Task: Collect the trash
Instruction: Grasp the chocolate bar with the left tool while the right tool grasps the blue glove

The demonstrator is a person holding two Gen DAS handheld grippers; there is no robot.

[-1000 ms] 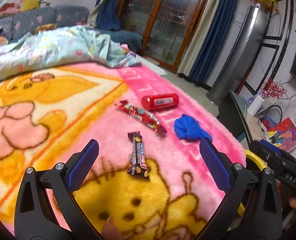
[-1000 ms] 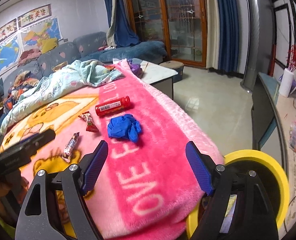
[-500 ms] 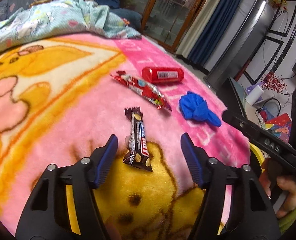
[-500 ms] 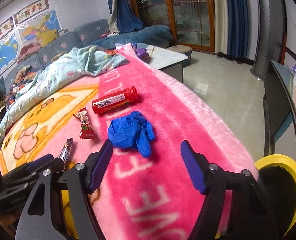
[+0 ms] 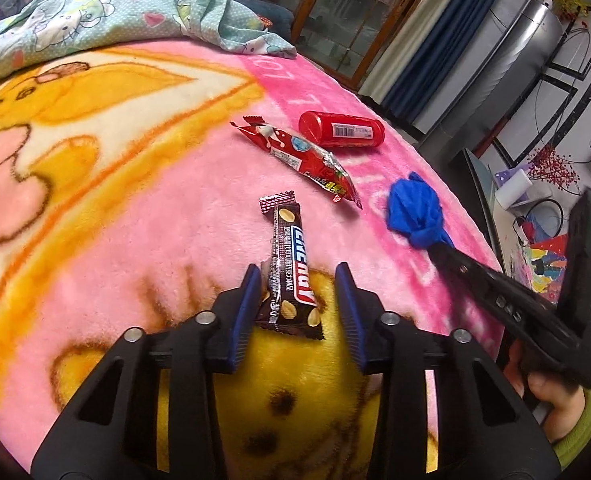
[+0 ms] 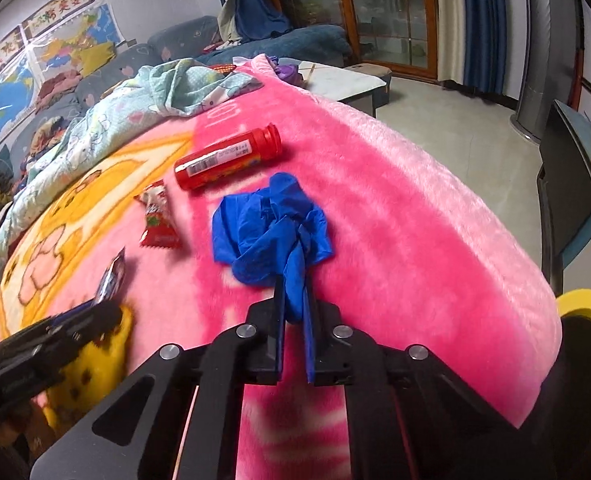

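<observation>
Risk one: the left gripper [image 5: 299,300] may fail to seize the chocolate bar wrapper [image 5: 289,268]. The wrapper is thin, glossy and lies flat on the plush pink blanket [image 5: 155,208]; as the jaws are closing, the pads could slide over the foil or pinch blanket pile along with it. The jaws stand narrow, one finger touching the wrapper's left edge, the other still apart from its right edge, so no grip exists yet. The wrapper lies lengthwise between the fingers, its lower end nearest the gripper body and its crimped top pointing away. Risk two: the right gripper [image 6: 294,308] holds the crumpled blue glove [image 6: 271,224] only by one trailing strand, clamped tight between its pads; the bulk lies on the blanket beyond the fingertips, and the strand may stretch or slip free on lifting. The red candy wrapper [image 5: 295,156] and red tube [image 5: 341,130] lie farther off, well apart from both grippers, untouched. A yellow-rimmed bin [image 6: 587,312] shows at the blanket's right edge.
</observation>
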